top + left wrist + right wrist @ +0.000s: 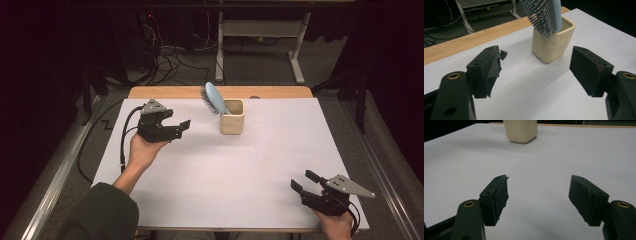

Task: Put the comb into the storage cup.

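Hairbrush — pale blue, bristles facing left — stands handle-down in a cream cup near the far edge of the bench, its head leaning out over the cup's left rim. Going left to right in the high view: the left tongs sit in the person's left hand, held above the white sheet just left of the cup and pointing toward it, jaws spread wide with nothing between them. From the left gripper view, the cup shows between and beyond the two black jaws, apart from both, with the hairbrush bristles hanging over its near rim. Next comes the cup itself, then a wide stretch of bare white sheet. At the near right corner the right tongs rest in the right hand, well apart from the cup — jaws wide, holding nothing. In the right gripper view the cup stands far off, up and left of the open jaws.
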Demonstrator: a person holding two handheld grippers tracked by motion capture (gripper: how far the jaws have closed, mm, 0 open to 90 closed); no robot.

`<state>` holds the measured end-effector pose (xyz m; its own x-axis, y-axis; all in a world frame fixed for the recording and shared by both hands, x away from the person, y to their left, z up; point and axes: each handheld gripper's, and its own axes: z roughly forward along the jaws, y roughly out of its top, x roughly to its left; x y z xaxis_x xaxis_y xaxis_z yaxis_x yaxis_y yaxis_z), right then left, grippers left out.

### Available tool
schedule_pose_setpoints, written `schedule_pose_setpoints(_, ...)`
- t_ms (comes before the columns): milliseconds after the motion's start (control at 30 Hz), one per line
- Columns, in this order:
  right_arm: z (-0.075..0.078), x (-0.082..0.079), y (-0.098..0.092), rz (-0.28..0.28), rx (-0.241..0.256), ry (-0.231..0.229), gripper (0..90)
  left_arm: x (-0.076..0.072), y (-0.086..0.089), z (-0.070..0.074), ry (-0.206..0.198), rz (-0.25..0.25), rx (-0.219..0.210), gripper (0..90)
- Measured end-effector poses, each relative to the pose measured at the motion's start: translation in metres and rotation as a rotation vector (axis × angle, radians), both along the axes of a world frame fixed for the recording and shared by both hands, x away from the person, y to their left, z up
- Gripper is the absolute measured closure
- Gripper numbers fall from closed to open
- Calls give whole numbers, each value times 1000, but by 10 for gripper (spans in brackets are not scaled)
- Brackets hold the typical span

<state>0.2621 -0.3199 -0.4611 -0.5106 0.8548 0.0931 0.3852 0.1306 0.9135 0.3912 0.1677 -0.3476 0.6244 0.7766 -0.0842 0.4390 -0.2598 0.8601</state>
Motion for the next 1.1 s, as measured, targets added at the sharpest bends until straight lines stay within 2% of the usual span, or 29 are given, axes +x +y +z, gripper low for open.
schedule_pose_setpoints(367, 0, 0, 0, -3, 0, 1, 321, -6, 10, -1, -5, 15, -21, 254)
schedule_pose_setpoints(1100, 0, -1, 0, -3, 1, 1, 321, -17, 19, -2, -16, 26, -14, 254)
